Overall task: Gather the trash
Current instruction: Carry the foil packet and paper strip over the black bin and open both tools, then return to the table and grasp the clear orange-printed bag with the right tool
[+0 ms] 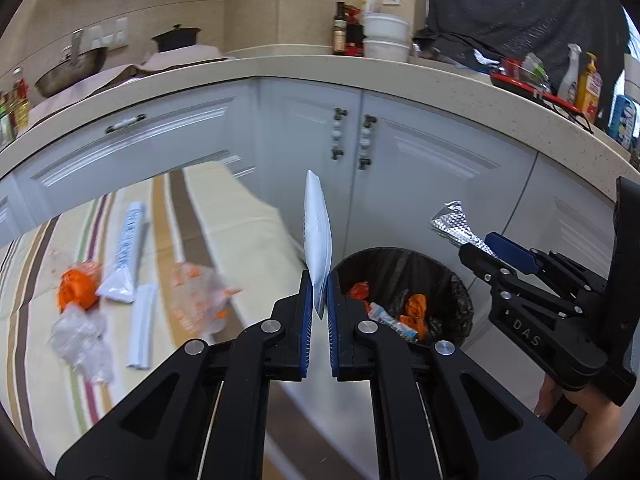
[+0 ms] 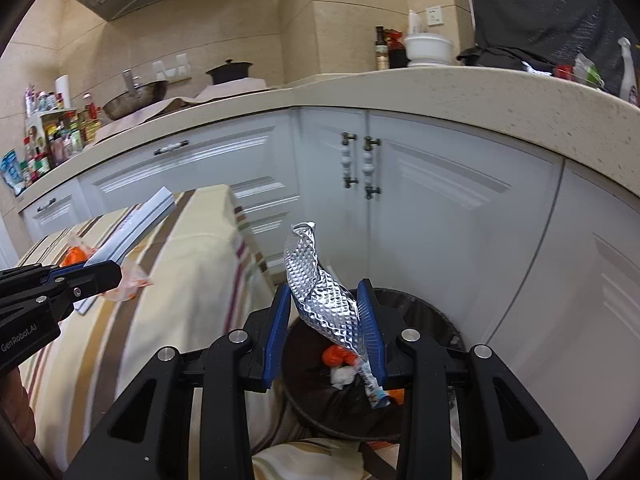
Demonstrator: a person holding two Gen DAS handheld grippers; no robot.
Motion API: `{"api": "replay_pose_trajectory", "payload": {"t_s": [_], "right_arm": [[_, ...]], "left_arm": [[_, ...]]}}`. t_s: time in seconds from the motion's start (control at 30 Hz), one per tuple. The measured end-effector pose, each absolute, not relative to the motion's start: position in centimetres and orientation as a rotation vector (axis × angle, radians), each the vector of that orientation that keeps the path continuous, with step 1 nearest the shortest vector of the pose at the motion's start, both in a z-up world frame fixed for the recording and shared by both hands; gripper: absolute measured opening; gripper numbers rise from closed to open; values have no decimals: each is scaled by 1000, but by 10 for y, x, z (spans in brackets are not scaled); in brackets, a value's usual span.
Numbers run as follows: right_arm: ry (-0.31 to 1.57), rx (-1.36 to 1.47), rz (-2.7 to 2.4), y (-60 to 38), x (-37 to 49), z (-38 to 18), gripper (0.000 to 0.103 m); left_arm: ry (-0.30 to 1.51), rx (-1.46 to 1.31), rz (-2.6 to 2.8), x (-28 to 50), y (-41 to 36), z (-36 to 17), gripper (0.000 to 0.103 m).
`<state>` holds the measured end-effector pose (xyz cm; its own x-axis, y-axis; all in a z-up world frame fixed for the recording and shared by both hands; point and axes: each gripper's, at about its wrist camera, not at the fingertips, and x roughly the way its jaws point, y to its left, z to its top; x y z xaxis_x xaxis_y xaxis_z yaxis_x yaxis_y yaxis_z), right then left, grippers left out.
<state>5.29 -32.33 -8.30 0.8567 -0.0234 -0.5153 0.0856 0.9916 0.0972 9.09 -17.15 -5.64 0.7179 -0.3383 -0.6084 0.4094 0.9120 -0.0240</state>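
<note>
My left gripper (image 1: 319,312) is shut on a flat white packet (image 1: 317,236) that stands upright between the pads, near the table's edge and left of the black trash bin (image 1: 460,280). My right gripper (image 2: 327,332) holds a crinkled silver foil wrapper (image 2: 316,280) directly above the bin (image 2: 436,320); its jaws stand fairly wide with the foil spanning them. The right gripper with the foil (image 1: 452,220) shows in the left wrist view, the left gripper (image 2: 100,276) with the white packet (image 2: 132,228) in the right wrist view. The bin holds orange and white wrappers (image 1: 404,312).
The striped tablecloth (image 1: 208,216) carries more trash: an orange wrapper (image 1: 76,288), clear plastic (image 1: 80,340), a white tube (image 1: 124,252), a white strip (image 1: 142,324) and a clear orange-printed bag (image 1: 196,288). White cabinets (image 1: 420,168) and a beige counter (image 1: 360,72) stand behind.
</note>
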Motion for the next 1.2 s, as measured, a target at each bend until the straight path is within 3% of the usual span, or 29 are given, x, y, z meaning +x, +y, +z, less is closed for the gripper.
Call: {"api": "replay_pose_trajectory", "payload": {"t_s": [0.27, 0.37, 0.53, 0.6, 0.73, 1.2], "right_arm": [[546, 141, -116, -361, 66, -95, 36], [561, 160, -146, -376, 76, -105, 55], [581, 196, -175, -390, 80, -117, 56], [583, 197, -176, -388, 78, -117, 56], [584, 193, -157, -378, 80, -114, 56], [529, 126, 87, -274, 86, -71, 58]], "left_arm": [[667, 177, -473, 116, -236, -64, 7], [696, 197, -472, 128, -255, -75, 9], [759, 204, -470, 140, -263, -92, 9], [763, 197, -467, 141, -258, -93, 10], [746, 162, -448, 138, -242, -85, 25], [709, 69, -243, 110, -110, -63, 28]]}}
